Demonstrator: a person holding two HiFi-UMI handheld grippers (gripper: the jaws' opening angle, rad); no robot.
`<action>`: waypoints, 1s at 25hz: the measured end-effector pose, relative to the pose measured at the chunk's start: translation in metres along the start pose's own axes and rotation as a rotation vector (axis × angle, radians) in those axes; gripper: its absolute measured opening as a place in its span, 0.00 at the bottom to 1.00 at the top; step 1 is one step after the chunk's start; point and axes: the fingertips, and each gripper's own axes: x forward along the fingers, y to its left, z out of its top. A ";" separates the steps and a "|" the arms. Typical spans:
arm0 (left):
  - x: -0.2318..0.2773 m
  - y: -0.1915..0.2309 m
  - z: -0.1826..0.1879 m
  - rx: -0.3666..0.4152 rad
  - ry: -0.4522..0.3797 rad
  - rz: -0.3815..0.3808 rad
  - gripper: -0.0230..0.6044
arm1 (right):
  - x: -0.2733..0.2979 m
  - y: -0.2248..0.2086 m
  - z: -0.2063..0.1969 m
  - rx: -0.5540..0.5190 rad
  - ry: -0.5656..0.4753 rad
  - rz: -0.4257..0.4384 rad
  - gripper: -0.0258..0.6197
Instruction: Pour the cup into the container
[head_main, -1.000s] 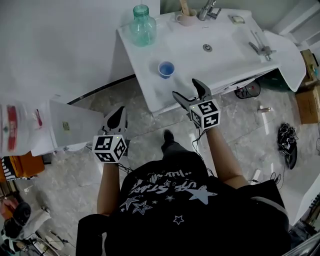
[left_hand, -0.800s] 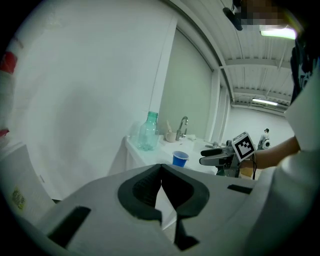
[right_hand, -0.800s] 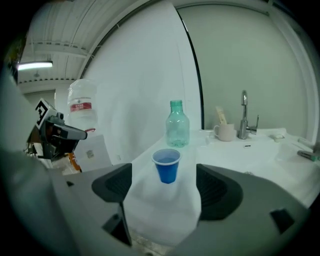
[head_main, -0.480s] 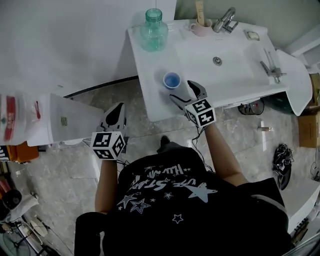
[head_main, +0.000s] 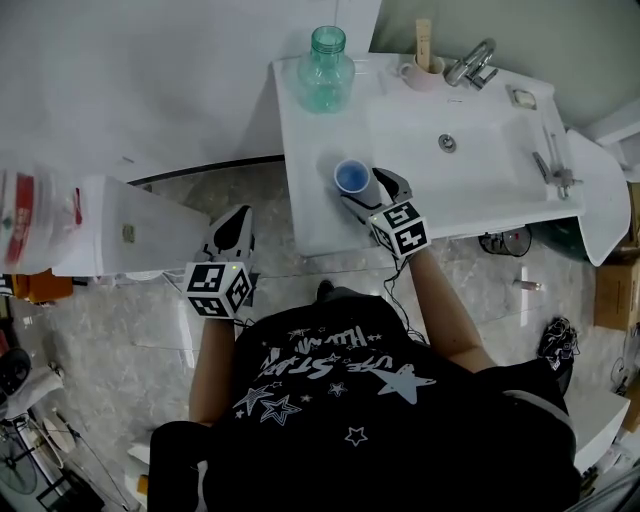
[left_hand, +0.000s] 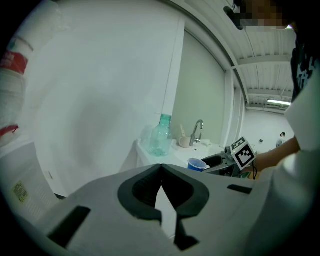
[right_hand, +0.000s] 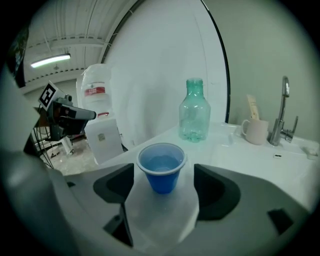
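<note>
Reaching forward, right gripper (head_main: 366, 190) bracketed blue cup (right_hand: 161, 167) on table (head_main: 310, 215); fingers (right_hand: 216, 192) just narrowing, released, not touching. Left gripper (left_hand: 161, 192) well behind cup, fingers clenched, empty. Grasp judged imminent.

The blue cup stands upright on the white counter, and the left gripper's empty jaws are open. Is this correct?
No: the left gripper has its empty jaws shut, tips touching, as the left gripper view shows. The blue cup does stand upright on the white counter.
</note>
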 end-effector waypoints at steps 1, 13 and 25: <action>0.001 0.000 0.000 0.000 0.001 0.002 0.06 | 0.003 0.001 -0.001 -0.004 0.005 0.007 0.63; 0.009 -0.007 0.001 0.009 0.011 0.011 0.06 | 0.023 0.001 0.001 0.014 0.014 0.094 0.63; 0.008 -0.004 -0.003 0.000 0.021 0.043 0.06 | 0.040 0.008 0.004 -0.013 0.014 0.166 0.55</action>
